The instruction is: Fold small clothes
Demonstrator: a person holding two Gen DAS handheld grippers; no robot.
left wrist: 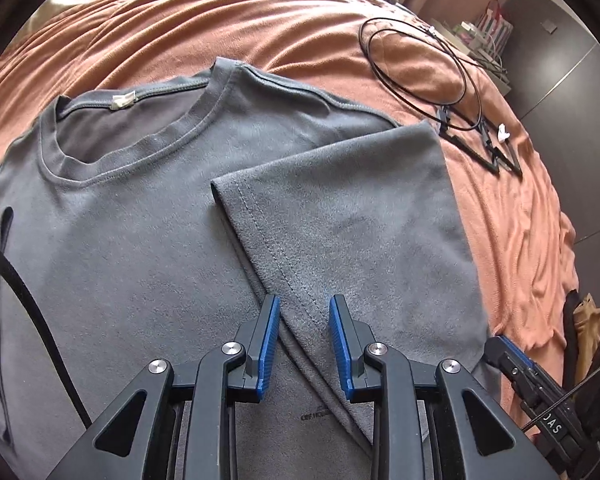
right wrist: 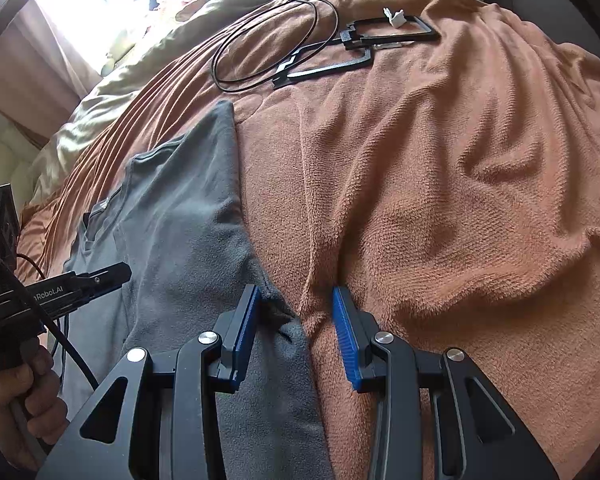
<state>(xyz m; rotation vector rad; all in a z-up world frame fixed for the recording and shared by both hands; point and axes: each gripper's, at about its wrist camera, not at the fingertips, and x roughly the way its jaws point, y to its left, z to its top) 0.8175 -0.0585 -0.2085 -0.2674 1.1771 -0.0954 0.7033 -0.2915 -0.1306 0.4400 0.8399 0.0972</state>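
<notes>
My left gripper point(left wrist: 304, 316) fingers stand spread over the grey T-shirt's point(left wrist: 140, 208) folded sleeve point(left wrist: 340, 208); my right gripper point(right wrist: 294, 312) fingers straddle its side edge, unpinched. I should pinch only shirt, not the bed blanket point(right wrist: 460, 200).

Grey T-shirt point(left wrist: 148, 216): soft matt knit cloth, stitched hems. Orange blanket point(right wrist: 440, 184): nubbly, terry-like cloth. Left gripper point(left wrist: 304, 300): matt black plastic, ribbed blue pads point(left wrist: 270, 340), shiny metal rivets. Cable point(left wrist: 420, 68): glossy black.

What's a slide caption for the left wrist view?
Left gripper open over a grey T-shirt, sleeve folded in.
</notes>
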